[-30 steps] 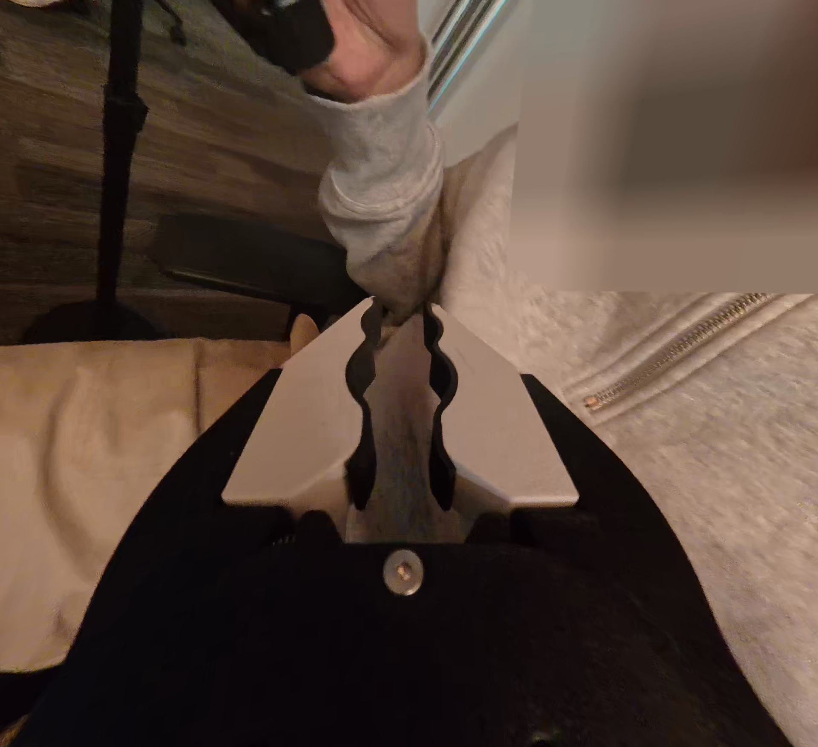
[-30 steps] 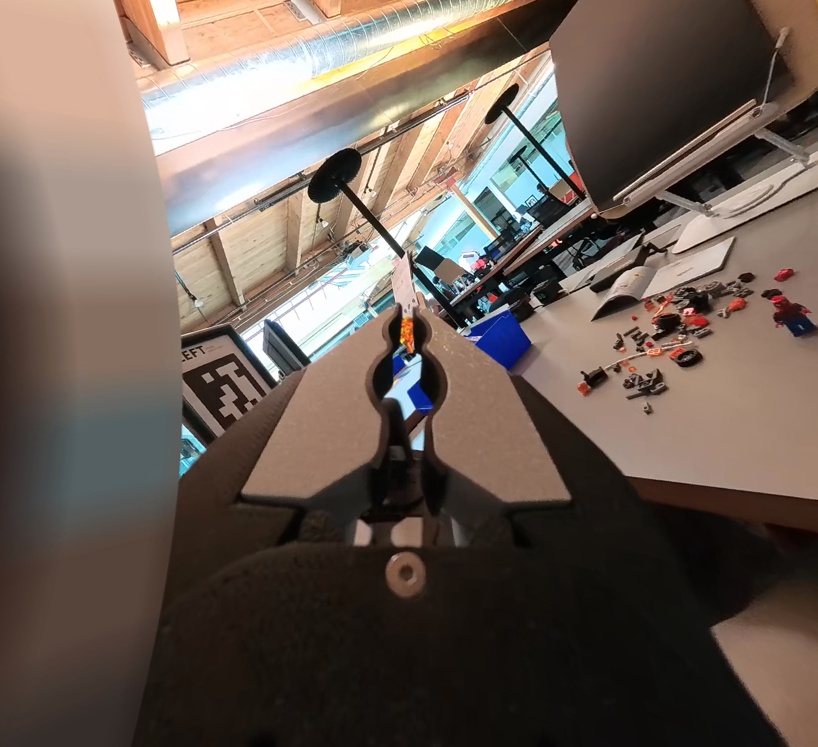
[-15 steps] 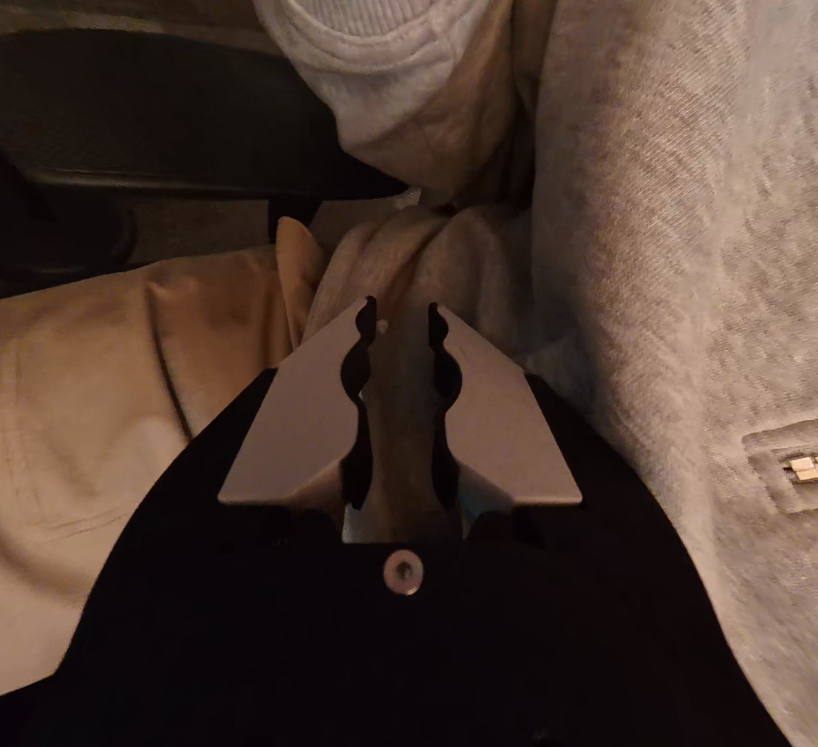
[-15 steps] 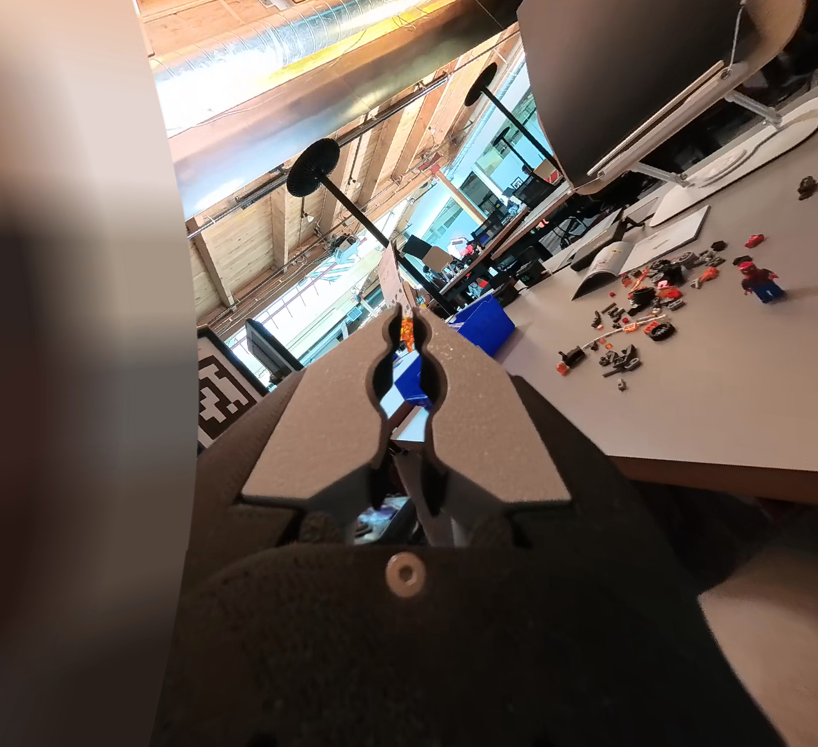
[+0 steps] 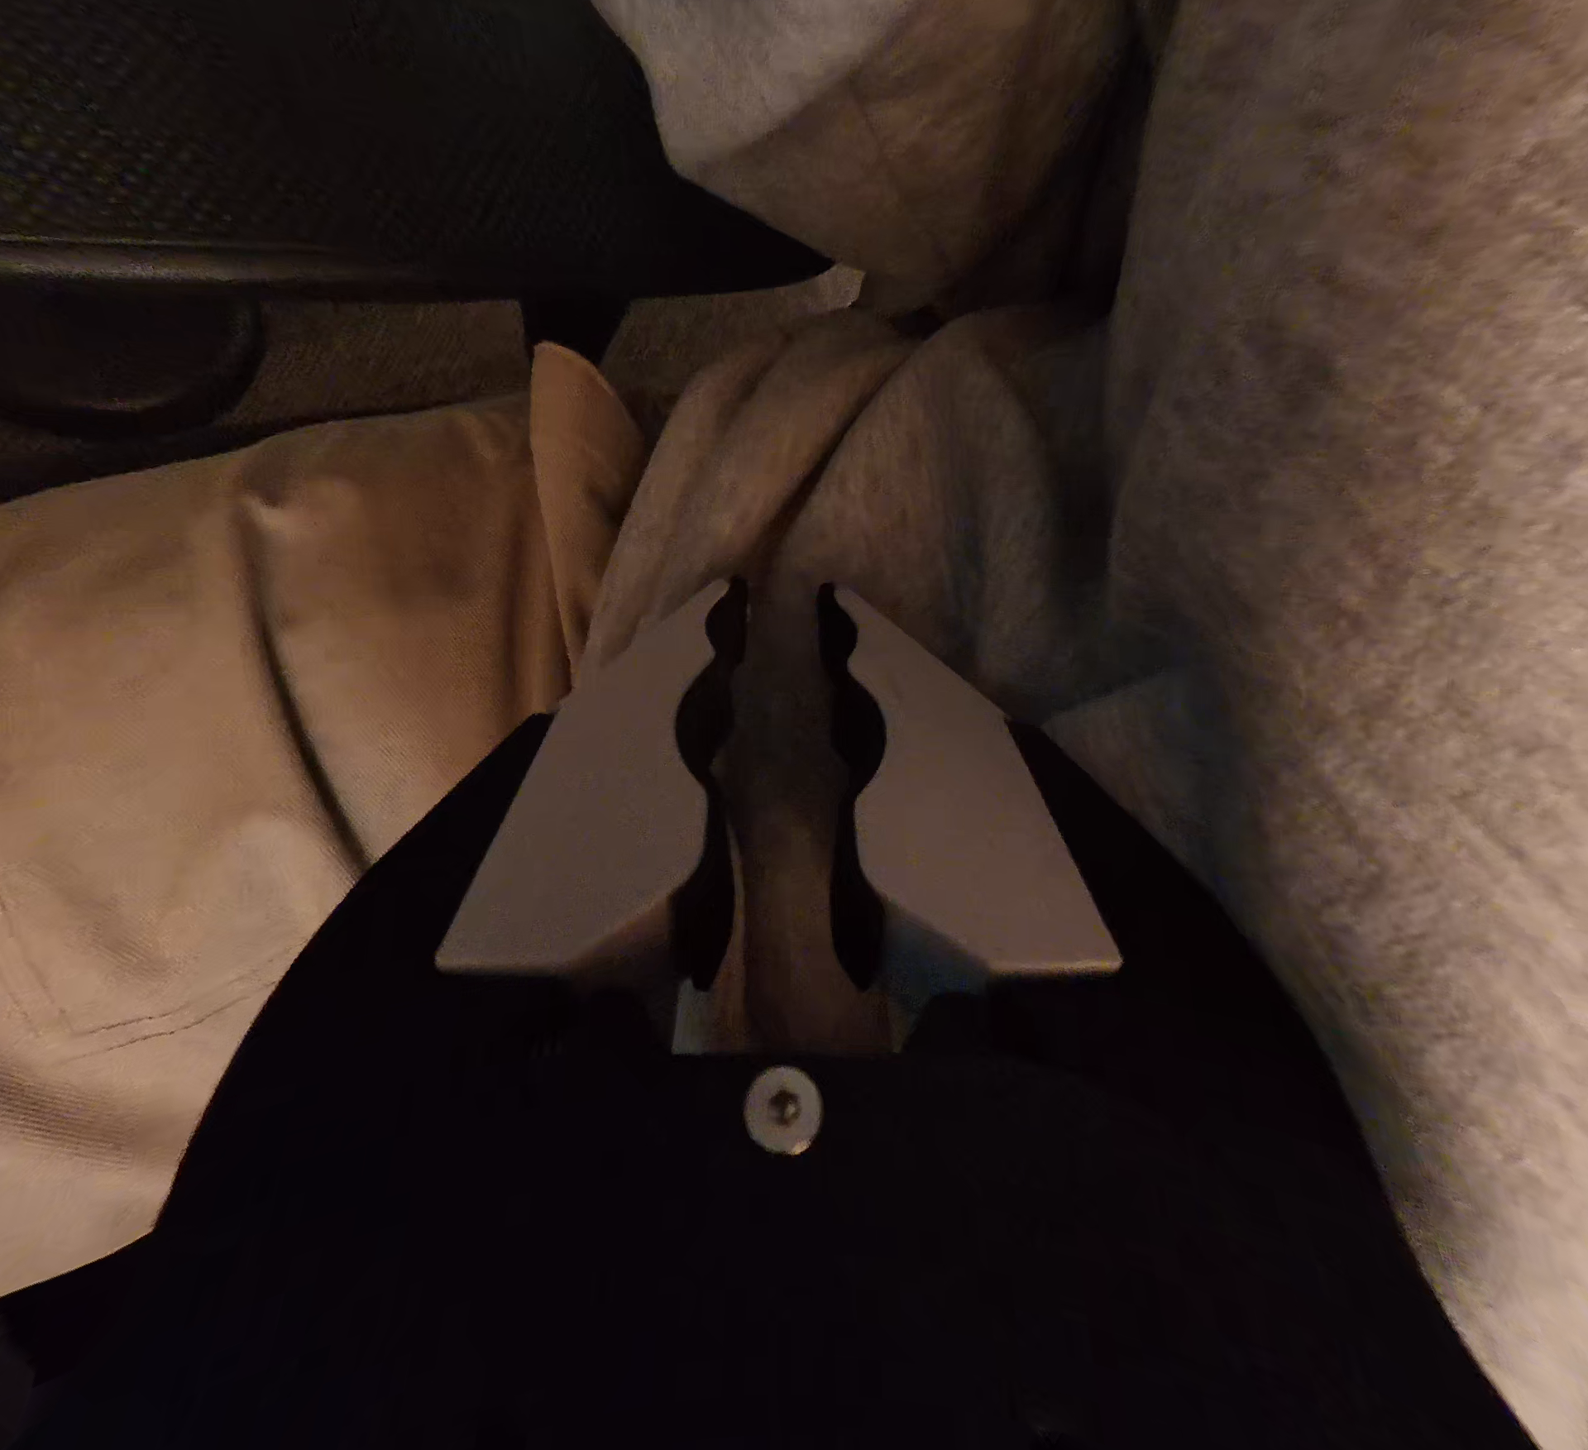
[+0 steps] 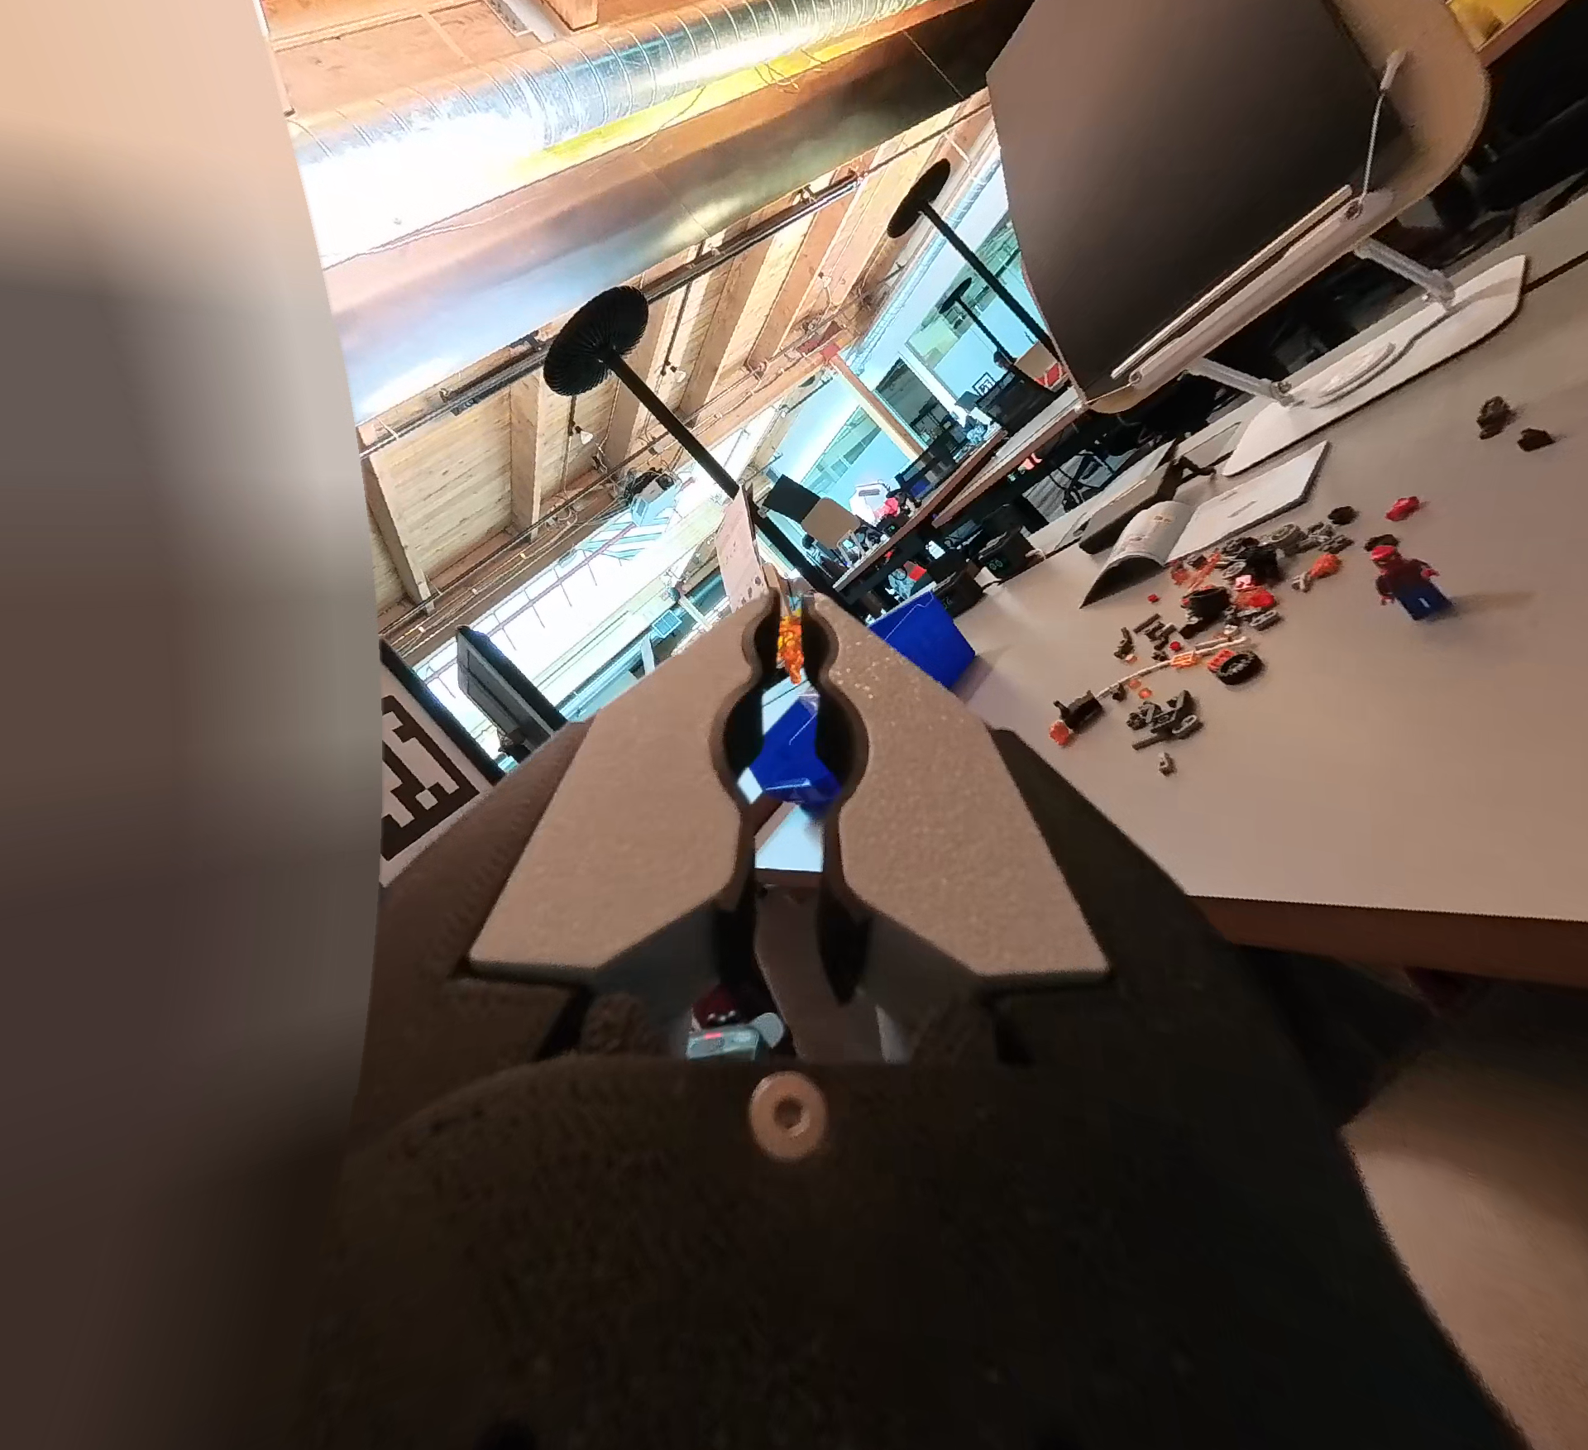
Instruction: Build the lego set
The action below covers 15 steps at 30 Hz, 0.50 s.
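My right gripper is raised off the table, tilted up, and shut on a thin sheet with orange print, seen edge-on, sticking out past the tips. Loose red, black and orange lego pieces lie scattered on the grey table to the right. A red and blue minifigure stands beside them. An open instruction booklet lies behind. My left gripper is open by a narrow gap and empty. It points at a person's grey sweatshirt and beige trousers, away from the table.
A large dark monitor on a stand is at the table's back right. A blue bin stands at the far left of the table. A black chair part is at upper left in the left wrist view. My hands' fingertips stand some 30 cm from each other.
My left gripper has dropped down and in close to the person's clothing; the hand seen above it has left view. My right gripper has swung slightly, still shut on the sheet.
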Each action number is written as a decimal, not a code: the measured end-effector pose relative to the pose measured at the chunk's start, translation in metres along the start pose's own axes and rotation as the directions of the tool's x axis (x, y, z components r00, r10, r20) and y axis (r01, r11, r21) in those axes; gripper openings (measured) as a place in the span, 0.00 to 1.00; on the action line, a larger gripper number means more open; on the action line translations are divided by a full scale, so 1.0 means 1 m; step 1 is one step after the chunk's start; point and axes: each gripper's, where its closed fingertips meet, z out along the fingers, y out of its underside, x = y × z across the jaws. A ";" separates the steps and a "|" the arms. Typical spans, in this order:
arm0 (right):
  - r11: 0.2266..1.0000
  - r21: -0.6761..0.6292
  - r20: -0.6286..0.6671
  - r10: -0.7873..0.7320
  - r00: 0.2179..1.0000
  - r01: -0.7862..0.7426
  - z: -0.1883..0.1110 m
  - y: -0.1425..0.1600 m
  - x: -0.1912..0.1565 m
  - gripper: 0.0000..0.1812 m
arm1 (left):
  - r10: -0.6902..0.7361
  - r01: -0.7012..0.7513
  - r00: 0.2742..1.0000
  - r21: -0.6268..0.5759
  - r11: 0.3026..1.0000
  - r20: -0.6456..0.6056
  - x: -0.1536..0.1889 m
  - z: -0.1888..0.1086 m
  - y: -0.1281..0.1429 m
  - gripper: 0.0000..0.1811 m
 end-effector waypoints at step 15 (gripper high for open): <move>1.000 0.002 -0.003 0.010 1.000 -0.010 -0.002 0.000 0.005 0.01 | 0.018 -0.019 1.000 -0.098 0.995 -0.010 -0.013 0.009 0.011 0.03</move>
